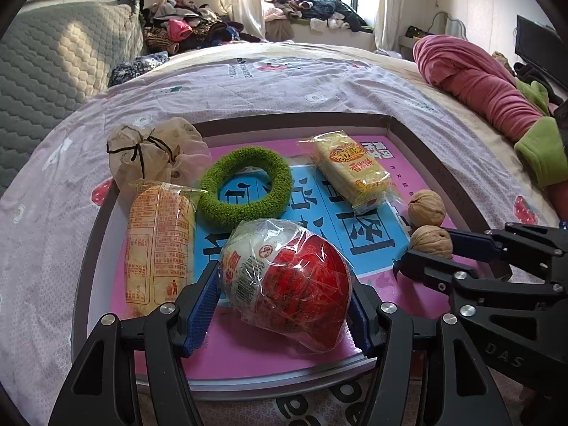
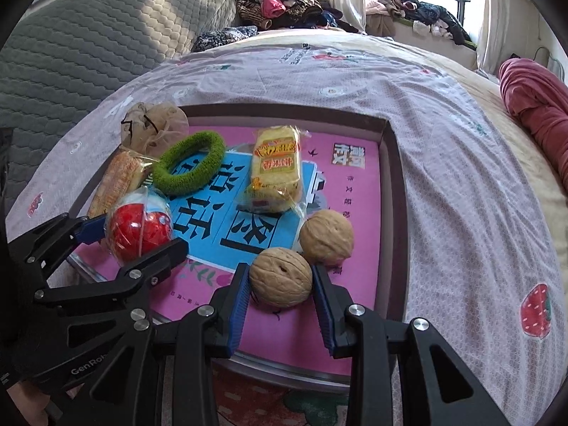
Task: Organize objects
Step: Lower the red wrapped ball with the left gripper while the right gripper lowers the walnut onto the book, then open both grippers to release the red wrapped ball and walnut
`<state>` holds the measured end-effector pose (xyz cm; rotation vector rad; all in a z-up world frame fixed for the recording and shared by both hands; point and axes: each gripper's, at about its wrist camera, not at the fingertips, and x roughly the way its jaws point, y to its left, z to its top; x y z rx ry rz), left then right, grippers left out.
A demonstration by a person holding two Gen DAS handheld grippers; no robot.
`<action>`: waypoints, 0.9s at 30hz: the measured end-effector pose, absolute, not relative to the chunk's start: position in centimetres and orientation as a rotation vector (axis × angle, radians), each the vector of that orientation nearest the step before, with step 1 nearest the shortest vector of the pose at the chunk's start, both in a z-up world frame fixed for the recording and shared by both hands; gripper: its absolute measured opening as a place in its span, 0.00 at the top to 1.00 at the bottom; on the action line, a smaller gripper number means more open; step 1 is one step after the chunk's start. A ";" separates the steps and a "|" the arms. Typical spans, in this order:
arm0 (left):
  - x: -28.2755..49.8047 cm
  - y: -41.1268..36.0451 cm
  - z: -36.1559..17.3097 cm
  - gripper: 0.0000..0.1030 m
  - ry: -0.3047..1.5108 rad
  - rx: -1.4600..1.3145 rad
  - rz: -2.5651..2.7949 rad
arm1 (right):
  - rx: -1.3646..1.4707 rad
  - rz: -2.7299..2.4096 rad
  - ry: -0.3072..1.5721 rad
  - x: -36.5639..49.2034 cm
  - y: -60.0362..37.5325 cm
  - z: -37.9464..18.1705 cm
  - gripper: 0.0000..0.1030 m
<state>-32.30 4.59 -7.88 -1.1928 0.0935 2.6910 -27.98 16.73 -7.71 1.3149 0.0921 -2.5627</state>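
Observation:
A pink and blue tray (image 1: 248,355) (image 2: 355,163) lies on the bed. My left gripper (image 1: 284,305) (image 2: 135,245) is shut on a red and white wrapped snack ball (image 1: 287,284) (image 2: 140,232) at the tray's near left. My right gripper (image 2: 280,284) (image 1: 422,248) is shut on the nearer walnut (image 2: 280,277) (image 1: 431,241); a second walnut (image 2: 326,238) (image 1: 426,207) sits just behind it, touching. Also on the tray are a green ring (image 1: 245,184) (image 2: 191,168), a yellow cake pack (image 1: 351,170) (image 2: 277,167), an orange snack pack (image 1: 159,245) (image 2: 117,181) and a beige drawstring pouch (image 1: 149,152) (image 2: 152,124).
The tray has a raised grey rim (image 1: 436,163) (image 2: 394,184). Around it lies a lilac printed bedsheet (image 1: 284,85) (image 2: 461,177). A grey quilted headboard (image 1: 53,56) stands at the left, a rolled pink blanket (image 1: 479,78) at the right, and piled clothes (image 1: 191,32) at the back.

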 end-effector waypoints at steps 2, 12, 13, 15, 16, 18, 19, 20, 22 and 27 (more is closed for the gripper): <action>-32.3 4.5 -7.9 0.36 0.087 -1.194 2.689 | 1.314 -2.564 0.097 -28.0 16.7 -7.7 0.66; -32.4 4.5 -8.6 0.36 0.097 -1.219 2.690 | 1.314 -2.559 0.105 -28.1 16.7 -7.9 0.66; -32.5 4.5 -8.6 0.36 0.098 -1.221 2.692 | 1.313 -2.560 0.104 -28.1 16.7 -7.9 0.66; -32.5 4.4 -8.7 0.36 0.094 -1.226 2.691 | 1.314 -2.560 0.108 -28.1 16.7 -7.9 0.66; -32.5 4.4 -8.7 0.36 0.094 -1.226 2.692 | 1.313 -2.560 0.111 -28.1 16.7 -7.8 0.66; -32.5 4.4 -8.7 0.36 0.090 -1.226 2.693 | 1.312 -2.561 0.108 -28.1 16.7 -7.8 0.66; -32.5 4.3 -8.8 0.36 0.087 -1.227 2.692 | 1.312 -2.561 0.105 -28.1 16.7 -7.8 0.66; -32.6 4.3 -8.8 0.35 0.084 -1.229 2.692 | 1.313 -2.561 0.104 -28.1 16.7 -7.8 0.66; -32.6 4.1 -8.8 0.35 0.081 -1.231 2.693 | 1.315 -2.562 0.107 -28.1 16.7 -7.8 0.65; -32.5 4.0 -8.8 0.35 0.085 -1.237 2.703 | 1.318 -2.560 0.111 -28.1 16.7 -7.8 0.55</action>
